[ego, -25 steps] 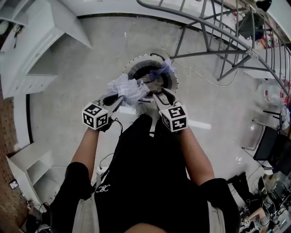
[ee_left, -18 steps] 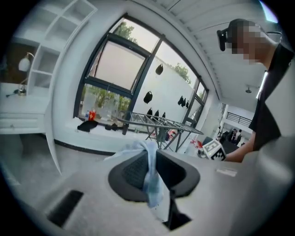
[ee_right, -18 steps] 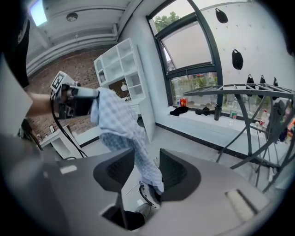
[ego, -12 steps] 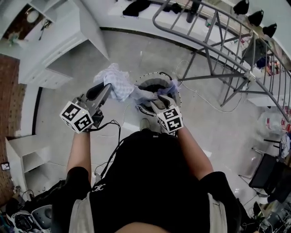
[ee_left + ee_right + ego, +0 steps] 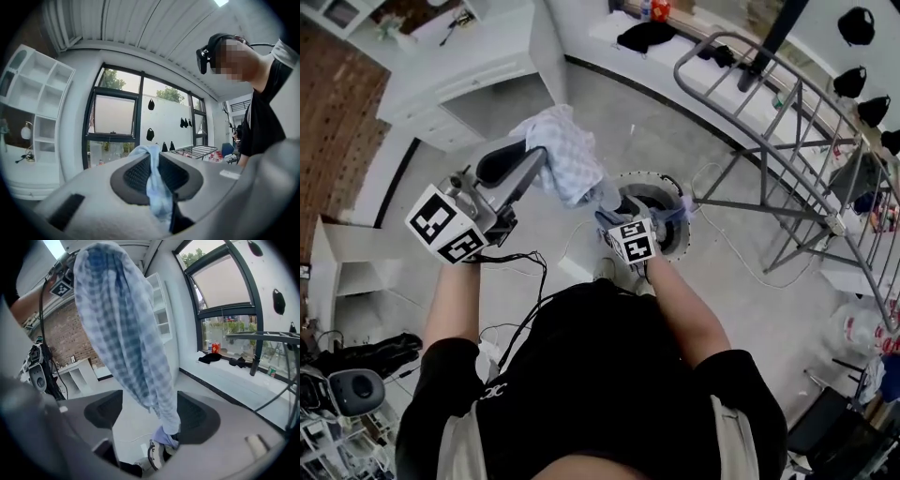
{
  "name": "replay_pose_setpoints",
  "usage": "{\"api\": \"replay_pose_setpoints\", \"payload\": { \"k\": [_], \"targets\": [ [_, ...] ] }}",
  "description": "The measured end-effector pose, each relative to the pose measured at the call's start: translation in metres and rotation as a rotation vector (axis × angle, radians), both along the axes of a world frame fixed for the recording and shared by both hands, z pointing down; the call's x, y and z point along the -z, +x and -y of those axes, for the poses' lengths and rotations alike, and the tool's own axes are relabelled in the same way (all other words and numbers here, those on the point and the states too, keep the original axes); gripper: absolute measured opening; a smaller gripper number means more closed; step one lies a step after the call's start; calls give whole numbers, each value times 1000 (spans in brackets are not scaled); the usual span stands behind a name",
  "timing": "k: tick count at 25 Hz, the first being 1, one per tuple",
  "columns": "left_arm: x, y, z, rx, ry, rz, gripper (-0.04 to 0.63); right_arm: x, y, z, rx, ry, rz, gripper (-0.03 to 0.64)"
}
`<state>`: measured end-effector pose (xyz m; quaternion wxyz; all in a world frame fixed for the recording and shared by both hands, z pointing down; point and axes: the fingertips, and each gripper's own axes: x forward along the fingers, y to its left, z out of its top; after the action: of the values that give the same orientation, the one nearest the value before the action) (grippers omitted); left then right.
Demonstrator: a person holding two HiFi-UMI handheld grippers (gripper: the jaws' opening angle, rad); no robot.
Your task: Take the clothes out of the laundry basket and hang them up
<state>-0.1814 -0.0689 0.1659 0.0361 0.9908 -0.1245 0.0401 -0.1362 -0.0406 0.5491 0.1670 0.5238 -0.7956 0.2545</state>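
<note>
Drying rack (image 5: 766, 208) fills upper right of head view. Laundry basket (image 5: 661, 178) on floor, centre. Checked cloth (image 5: 567, 155) hangs left of centre, pinched tight in your left gripper (image 5: 530, 161). Your right gripper (image 5: 617, 214): jaws just opened wide, cloth tail loose between.

The right gripper (image 5: 151, 414) has just opened its jaws wide, a blue-checked cloth (image 5: 119, 333) hanging between them.

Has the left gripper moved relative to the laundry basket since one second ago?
Yes. The left gripper has risen away from the round grey laundry basket, carrying the pale blue checked cloth.
</note>
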Motion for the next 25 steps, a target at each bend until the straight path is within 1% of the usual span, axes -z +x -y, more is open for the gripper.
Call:
{"api": "replay_pose_setpoints", "payload": {
  "k": [3,4,6,7,8,9,10,11,12,15,19,21,25],
  "targets": [
    [-1,1,1,31,12,17,60,-10,-24,14,82,9,21,449],
    [-1,1,2,41,11,20,60,-14,-35,17,118,11,19,465],
    [-2,0,4,57,6,22,60,-23,-55,25,156,8,-7,474],
    [-2,-2,4,61,5,21,60,-25,-60,31,145,5,-26,465],
    [-1,-3,3,64,5,21,60,-25,-61,37,111,2,-44,436],
    [-1,-5,2,66,5,19,60,-24,-59,44,58,-4,-48,359],
    [0,-5,1,70,4,16,60,-23,-53,49,-2,-18,-34,223],
    [0,-6,1,77,2,10,60,-21,-46,52,-54,-34,-2,111],
    [0,-7,2,86,-2,2,60,-19,-39,54,-91,-47,35,73],
    [2,-19,5,122,-12,-24,60,-9,-20,52,-140,-52,111,64],
    [2,-55,9,164,-11,-45,60,9,-3,45,-195,-45,153,64],
    [-4,-67,12,178,-16,-52,60,20,11,43,-233,-32,176,64],
    [-14,-65,18,185,-37,-63,60,55,60,39,-317,23,207,64]
  ]
}}
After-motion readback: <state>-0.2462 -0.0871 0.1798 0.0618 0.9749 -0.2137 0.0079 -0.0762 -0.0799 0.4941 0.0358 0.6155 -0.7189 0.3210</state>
